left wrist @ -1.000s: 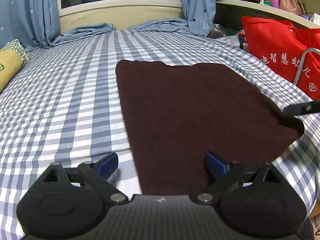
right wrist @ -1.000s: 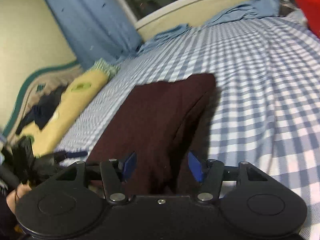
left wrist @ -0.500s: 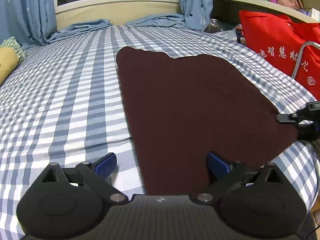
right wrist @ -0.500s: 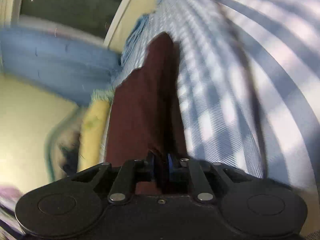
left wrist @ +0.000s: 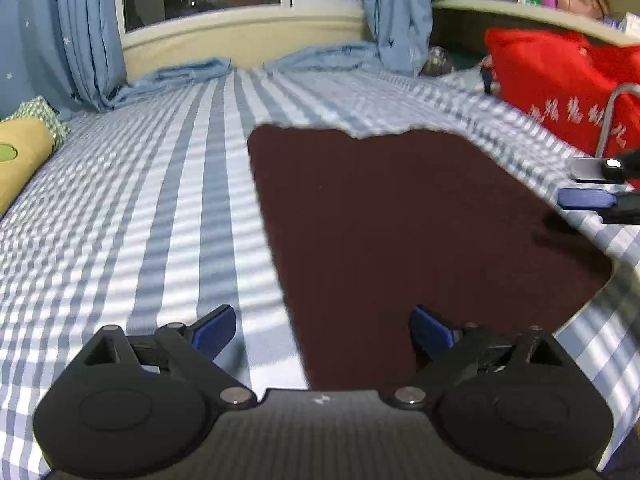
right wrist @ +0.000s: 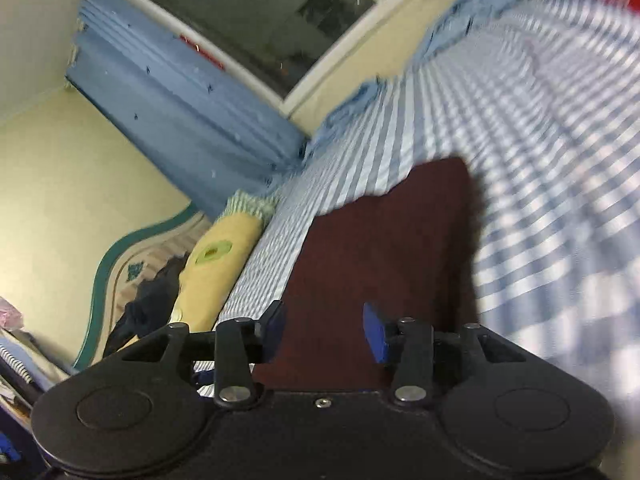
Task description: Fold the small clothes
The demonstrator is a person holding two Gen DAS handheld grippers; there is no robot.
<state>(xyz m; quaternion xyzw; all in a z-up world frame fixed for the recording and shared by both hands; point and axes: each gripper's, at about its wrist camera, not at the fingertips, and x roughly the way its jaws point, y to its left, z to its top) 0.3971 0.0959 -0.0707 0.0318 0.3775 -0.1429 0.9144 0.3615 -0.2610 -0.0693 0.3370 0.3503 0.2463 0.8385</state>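
Letting go: my right tongs [right wrist: 324, 330], pinched on the cloth [left wrist: 400, 220] 0.5 seconds ago, are opening, empty; left tongs [left wrist: 322, 330] gape, empty, so this fold is laid.

A dark maroon cloth [left wrist: 400, 224] lies spread flat on the blue-and-white checked bed [left wrist: 160, 200]. It is plain and unpatterned. Its far edge is slightly wavy with a small notch near the middle, and its left edge runs straight. Its near right corner is rounded and sits close to the bed's edge.
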